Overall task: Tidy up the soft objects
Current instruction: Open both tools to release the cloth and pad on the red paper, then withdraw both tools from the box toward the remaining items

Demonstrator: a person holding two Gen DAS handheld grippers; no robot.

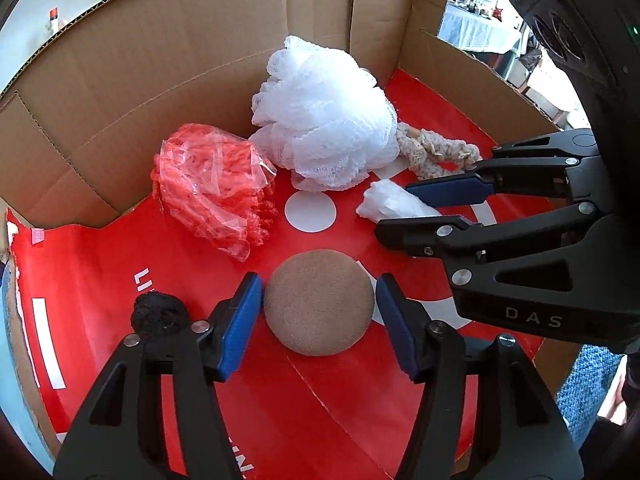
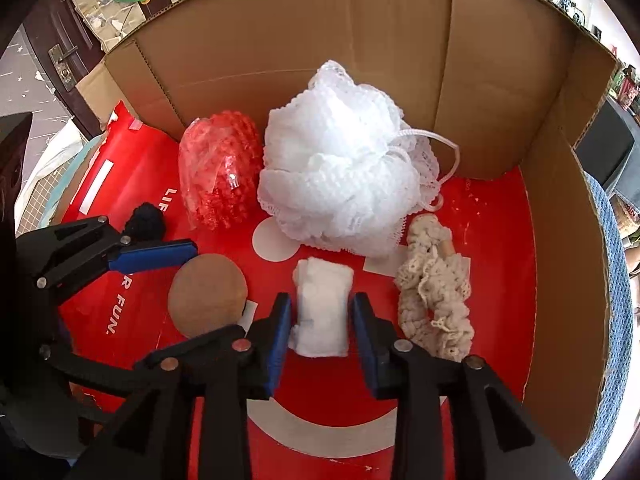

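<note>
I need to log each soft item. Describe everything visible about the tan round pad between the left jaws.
The tan round pad is a domed disc with a fine, velvety fabric surface, plain and unmarked. It lies flat on the red printed floor of the cardboard box. The left gripper straddles it, blue pads at either side with slim gaps showing, so not squeezed. A black yarn ball sits apart on one side; nothing rests on the pad.

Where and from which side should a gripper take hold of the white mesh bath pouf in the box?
Probably from above, closing on the upper ruffles of the white mesh bath pouf. Its top is free, while the cardboard wall stands behind it and the red bagged bundle lies on its left in the right wrist view.
</note>
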